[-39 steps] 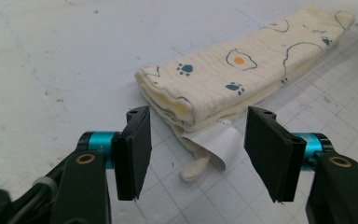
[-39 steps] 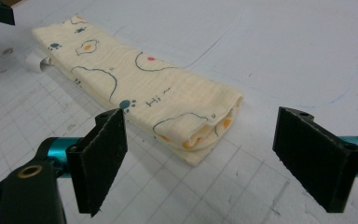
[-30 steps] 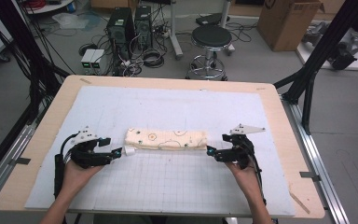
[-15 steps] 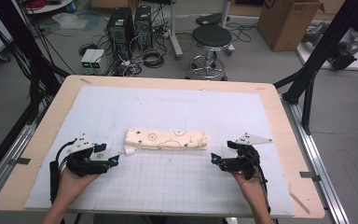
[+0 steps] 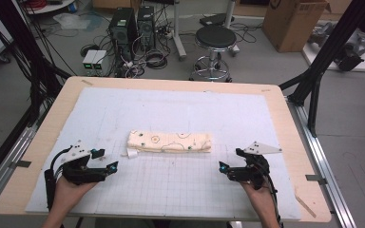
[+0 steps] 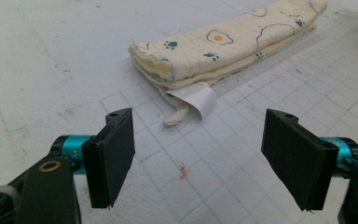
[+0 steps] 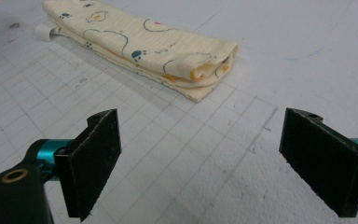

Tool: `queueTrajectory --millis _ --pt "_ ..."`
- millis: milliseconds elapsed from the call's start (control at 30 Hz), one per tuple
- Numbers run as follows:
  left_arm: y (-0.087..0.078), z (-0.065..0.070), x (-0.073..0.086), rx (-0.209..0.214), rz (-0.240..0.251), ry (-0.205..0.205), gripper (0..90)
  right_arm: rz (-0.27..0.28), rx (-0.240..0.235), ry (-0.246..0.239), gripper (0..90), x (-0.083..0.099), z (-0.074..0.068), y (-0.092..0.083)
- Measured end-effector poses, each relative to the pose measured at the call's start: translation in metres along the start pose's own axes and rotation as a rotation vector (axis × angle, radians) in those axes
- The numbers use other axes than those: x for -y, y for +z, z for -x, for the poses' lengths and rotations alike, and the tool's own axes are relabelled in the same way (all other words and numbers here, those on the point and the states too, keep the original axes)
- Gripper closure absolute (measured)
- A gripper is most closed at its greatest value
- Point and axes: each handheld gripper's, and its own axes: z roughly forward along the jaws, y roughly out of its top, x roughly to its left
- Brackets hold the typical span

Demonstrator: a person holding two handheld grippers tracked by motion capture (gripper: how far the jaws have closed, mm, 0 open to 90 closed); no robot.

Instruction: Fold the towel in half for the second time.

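Observation:
A folded cream cloth with small printed animals lies lengthwise in the middle of the white grid mat; a white label curls out at its left end. My left gripper rests low on the mat, left of and nearer than the cloth. Its jaws have just been opening and stand wide, with nothing between them. My right gripper sits right of and nearer than the cloth. It too is open and empty, a short way off the folded end.
The grid mat covers most of a wooden table. On the floor beyond the far edge are a black stool, computer towers with cables, and a cardboard box. Black frame legs stand at both sides.
Both grippers have drawn back from the cloth's ends, outward and toward the near edge. The cloth lies where it was.

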Motion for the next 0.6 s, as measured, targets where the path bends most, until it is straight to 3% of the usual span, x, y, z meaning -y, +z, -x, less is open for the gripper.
queueTrajectory --millis 333,600 --pt "-0.007 0.004 0.007 -0.011 -0.007 0.016 26.2 -0.001 0.008 -0.002 12.1 0.009 -0.002 -0.011" --pt "-0.01 0.003 0.012 -0.018 -0.003 0.003 26.2 -0.005 0.008 0.003 12.1 0.016 -0.002 -0.014"
